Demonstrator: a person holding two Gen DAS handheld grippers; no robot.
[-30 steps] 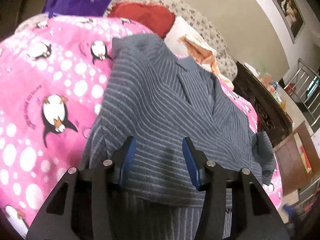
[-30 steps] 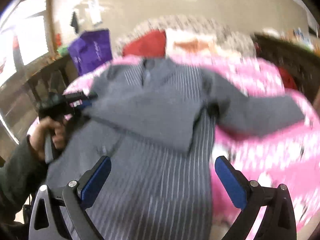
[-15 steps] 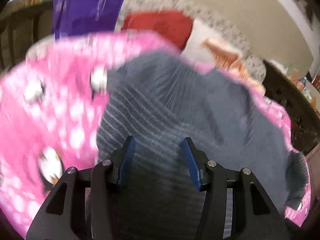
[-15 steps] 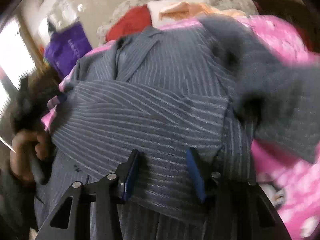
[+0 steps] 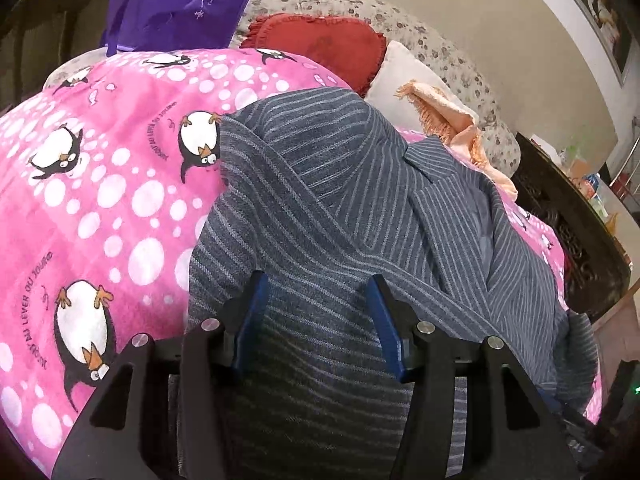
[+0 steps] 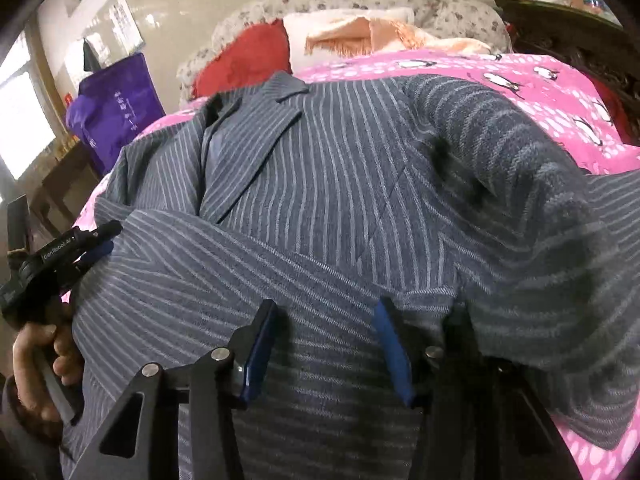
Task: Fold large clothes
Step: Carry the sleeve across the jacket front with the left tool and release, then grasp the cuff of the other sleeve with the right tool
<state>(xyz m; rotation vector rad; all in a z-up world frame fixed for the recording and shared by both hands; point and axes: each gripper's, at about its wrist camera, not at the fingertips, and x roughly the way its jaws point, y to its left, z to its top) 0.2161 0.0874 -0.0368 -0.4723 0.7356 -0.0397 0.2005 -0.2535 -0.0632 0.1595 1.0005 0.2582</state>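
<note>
Grey pinstriped woollen jacket (image 5: 360, 216) lying across pink penguin-print blanket (image 5: 100, 184).
Left gripper (image 5: 316, 320) and right gripper (image 6: 324, 344) both hovering part-spread, gripping nothing; sleeve folded across at 6 o'clock. Cloth looking heavy, soft, limp: pinch at hems or seams.

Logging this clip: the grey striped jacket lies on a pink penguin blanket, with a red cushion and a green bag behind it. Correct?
Not quite: the bag is purple, as the left wrist view shows. The grey striped jacket does lie on the pink penguin blanket, with the red cushion behind.

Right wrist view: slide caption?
Right hand-held gripper over a grey striped jacket spread on a pink penguin blanket.
</note>
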